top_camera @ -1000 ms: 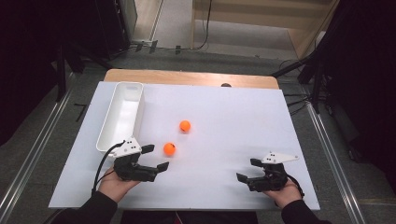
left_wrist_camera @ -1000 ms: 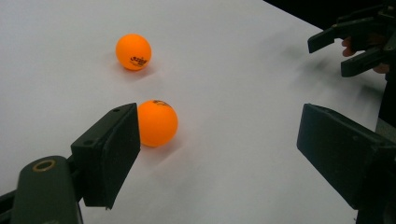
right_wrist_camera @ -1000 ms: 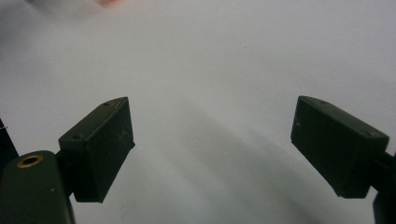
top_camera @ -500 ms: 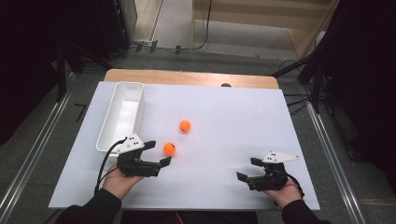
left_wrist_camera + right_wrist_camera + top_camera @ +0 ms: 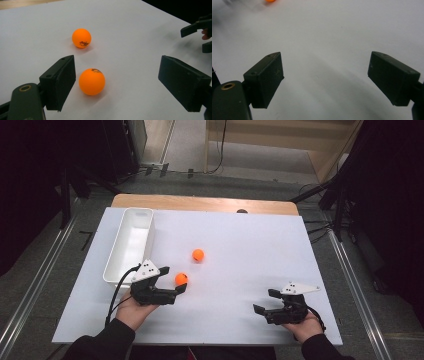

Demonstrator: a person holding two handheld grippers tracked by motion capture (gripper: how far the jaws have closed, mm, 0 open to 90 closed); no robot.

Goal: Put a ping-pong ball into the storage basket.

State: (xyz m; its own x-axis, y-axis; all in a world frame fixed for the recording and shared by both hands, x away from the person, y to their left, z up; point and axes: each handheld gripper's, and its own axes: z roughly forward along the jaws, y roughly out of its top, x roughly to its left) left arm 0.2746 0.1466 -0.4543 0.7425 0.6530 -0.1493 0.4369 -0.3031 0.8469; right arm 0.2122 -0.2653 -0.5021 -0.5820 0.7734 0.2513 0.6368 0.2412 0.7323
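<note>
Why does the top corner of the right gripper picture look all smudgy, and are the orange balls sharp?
Right gripper view: the far orange ball and the dark patch beside it are out of focus. Left gripper view: both balls are sharp, the near ball casting a soft shadow. High view: white table bright, surroundings dark.

Left gripper [image 5: 175, 281] held low over the table, forearm entering from the bottom edge, jaws spread wide, pointing right and away. Right gripper [image 5: 264, 302] low near the front edge, jaws wide apart, pointing left.
</note>
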